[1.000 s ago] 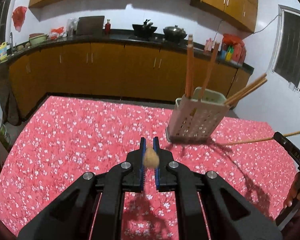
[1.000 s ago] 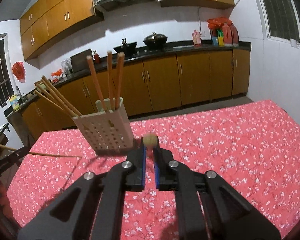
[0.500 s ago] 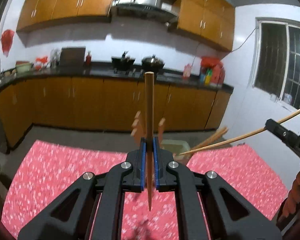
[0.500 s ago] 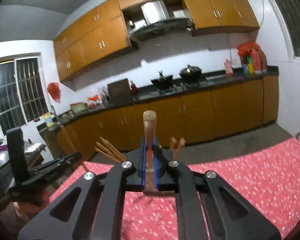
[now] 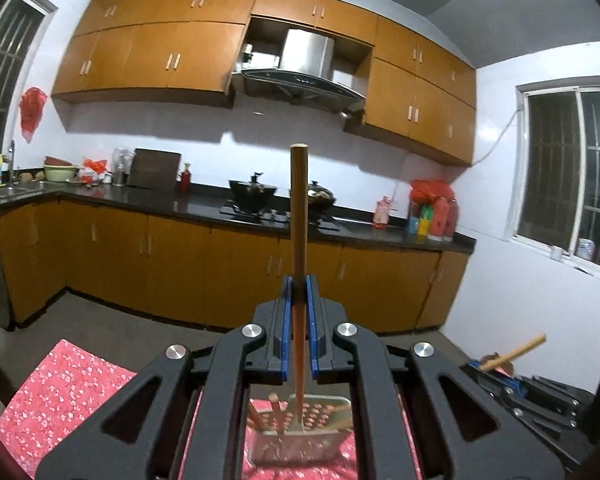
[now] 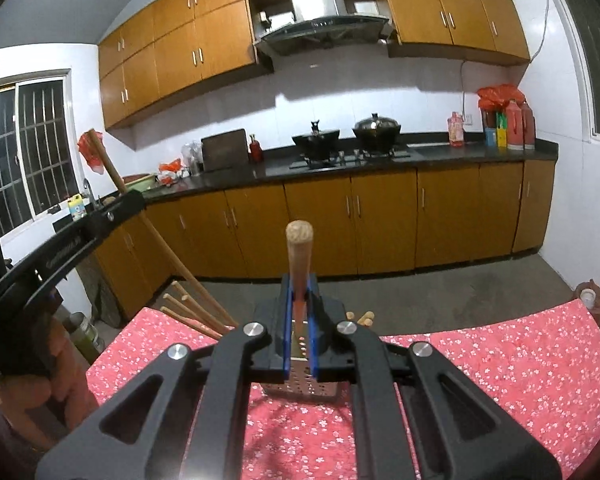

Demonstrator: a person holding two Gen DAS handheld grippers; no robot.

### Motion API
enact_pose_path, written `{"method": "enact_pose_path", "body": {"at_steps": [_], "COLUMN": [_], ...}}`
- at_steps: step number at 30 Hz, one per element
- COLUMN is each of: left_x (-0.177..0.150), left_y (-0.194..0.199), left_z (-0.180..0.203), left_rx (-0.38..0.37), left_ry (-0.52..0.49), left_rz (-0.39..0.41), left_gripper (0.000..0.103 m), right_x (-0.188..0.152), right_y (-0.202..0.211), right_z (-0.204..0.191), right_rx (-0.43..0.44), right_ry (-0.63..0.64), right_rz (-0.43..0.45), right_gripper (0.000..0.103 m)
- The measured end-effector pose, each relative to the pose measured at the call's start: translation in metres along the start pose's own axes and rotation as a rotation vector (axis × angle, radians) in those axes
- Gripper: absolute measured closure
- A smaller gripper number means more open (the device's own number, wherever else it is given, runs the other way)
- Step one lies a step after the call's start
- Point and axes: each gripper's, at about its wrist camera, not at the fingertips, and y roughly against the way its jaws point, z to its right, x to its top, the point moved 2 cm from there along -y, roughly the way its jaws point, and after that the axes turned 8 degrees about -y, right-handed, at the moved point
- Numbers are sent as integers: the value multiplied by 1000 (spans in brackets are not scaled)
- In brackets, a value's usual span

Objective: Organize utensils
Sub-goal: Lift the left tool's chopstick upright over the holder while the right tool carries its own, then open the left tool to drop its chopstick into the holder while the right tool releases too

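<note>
Orange cabinets and a dark counter fill the background, and down low you've got the red floral tablecloth (image 6: 500,364) with the perforated utensil holder (image 5: 300,436) sitting on it. Your left gripper (image 5: 299,296) is clamped tight on 1 wooden chopstick (image 5: 299,216), which stands nearly upright with its lower tip hanging right over the holder's open top. Your right gripper (image 6: 299,300) is pinched shut on a second chopstick (image 6: 299,252), blunt end up, thin end pointing down toward the same holder (image 6: 300,384). A bunch of other chopsticks (image 6: 188,308) already lean out of it on the left side. My take: you're lined up for the drop, so do 1 stick at a time. Keep each one vertical, lower until the tip is well inside the rim, then let go, since releasing from high up could make it bounce out or tip the holder. Aim for a gap away from the leaning bunch.
</note>
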Motion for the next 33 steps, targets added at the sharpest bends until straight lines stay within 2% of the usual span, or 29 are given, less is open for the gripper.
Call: {"method": "enact_pose_path", "body": {"at_steps": [13, 15, 17, 18, 19, 20, 21, 24, 26, 27, 29, 31, 33], "left_x": [-32, -35, -35, -34, -33, -32, -30, -25, -21, -20, -19, -22, -31], "left_y": [-35, -37, -34, -34, -32, -29, -26, -19, -11, -6, 9, 24, 45], "left_z": [-2, -2, -2, -3, -3, -4, -6, -11, -16, -18, -23, -26, -31], "left_rx": [14, 5, -3, -4, -2, 2, 5, 1, -3, -5, -5, 12, 38], "left_ry": [2, 8, 9, 7, 5, 6, 8, 25, 43, 49, 48, 31, 2], "left_rz": [-97, -109, -102, -99, -93, -82, -68, -50, -41, -36, -19, -6, 5], "left_gripper": [96, 95, 92, 85, 70, 62, 57, 55, 52, 48, 38, 19, 9], "right_x": [-8, -9, -7, -6, -5, -4, -4, -2, -2, -3, -6, -12, -21], "right_y": [-41, -43, -41, -40, -39, -36, -34, -20, -10, -1, 15, 30, 42], "right_z": [6, 5, 5, 5, 4, 4, 3, 5, 7, 7, 8, 9, 9], "right_rx": [-15, -7, 2, 6, 5, 4, 6, 4, 2, -1, -27, -57, -89], "right_ry": [-21, -31, -39, -42, -44, -44, -44, -52, -54, -55, -50, -36, -22], "right_rz": [-99, -99, -89, -79, -70, -58, -50, -4, 27, 57, 118, 176, 213], "right_gripper": [95, 92, 81, 78, 75, 74, 73, 64, 48, 42, 17, 4, 4]}}
